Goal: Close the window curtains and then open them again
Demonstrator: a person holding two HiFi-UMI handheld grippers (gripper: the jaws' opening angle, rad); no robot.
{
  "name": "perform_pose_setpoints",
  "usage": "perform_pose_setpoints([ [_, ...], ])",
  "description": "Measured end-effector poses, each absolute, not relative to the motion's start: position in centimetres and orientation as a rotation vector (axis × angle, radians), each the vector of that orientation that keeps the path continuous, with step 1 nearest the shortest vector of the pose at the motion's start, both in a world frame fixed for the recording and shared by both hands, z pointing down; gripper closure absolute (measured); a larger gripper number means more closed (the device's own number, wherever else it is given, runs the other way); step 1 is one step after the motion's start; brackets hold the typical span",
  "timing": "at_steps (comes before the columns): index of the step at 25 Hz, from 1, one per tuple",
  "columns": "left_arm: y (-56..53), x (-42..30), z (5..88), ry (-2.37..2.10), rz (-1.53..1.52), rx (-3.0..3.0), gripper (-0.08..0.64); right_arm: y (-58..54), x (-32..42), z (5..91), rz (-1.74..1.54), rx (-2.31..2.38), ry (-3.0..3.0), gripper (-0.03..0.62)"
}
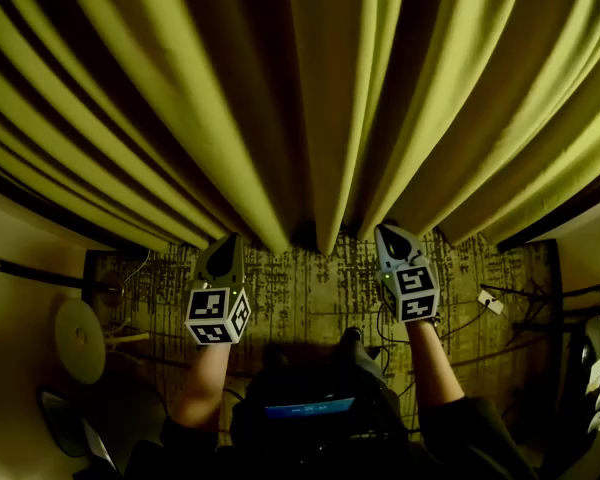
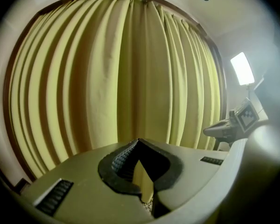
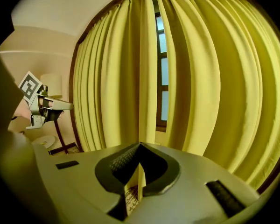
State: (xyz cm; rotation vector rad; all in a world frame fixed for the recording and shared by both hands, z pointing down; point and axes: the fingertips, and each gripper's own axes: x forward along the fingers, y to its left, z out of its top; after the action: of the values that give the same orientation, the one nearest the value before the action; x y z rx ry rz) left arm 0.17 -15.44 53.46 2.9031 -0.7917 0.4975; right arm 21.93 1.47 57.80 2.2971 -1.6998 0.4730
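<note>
Yellow-green curtains [image 1: 320, 98] hang in heavy folds across the whole window side. In the right gripper view a narrow gap between the curtains [image 3: 210, 78] shows the window [image 3: 162, 69]; in the left gripper view the curtains [image 2: 116, 73] show no gap. My left gripper [image 1: 225, 240] is held low in front of the folds, shut and empty, apart from the cloth. My right gripper [image 1: 390, 230] is beside it at the same height, also shut with nothing between its jaws. Both grippers' own views, the left gripper [image 2: 139, 141] and the right gripper [image 3: 140, 145], show the tips meeting.
A patterned rug [image 1: 310, 288] lies below the curtains. A round white object [image 1: 80, 340] sits at the left, and cables with a small white box [image 1: 492, 302] at the right. A lit lamp [image 2: 242, 68] glows right of the curtains, and another lamp [image 3: 50, 84] at their left.
</note>
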Motion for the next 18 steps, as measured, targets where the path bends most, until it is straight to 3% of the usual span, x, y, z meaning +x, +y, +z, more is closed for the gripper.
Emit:
perform_pose_setpoints([
  [18,-17.7,-8.6,55.4,-0.742,0.502,2.878,0.572,2.8,14.5,59.0,0.545,2.389,-1.557,0.581],
])
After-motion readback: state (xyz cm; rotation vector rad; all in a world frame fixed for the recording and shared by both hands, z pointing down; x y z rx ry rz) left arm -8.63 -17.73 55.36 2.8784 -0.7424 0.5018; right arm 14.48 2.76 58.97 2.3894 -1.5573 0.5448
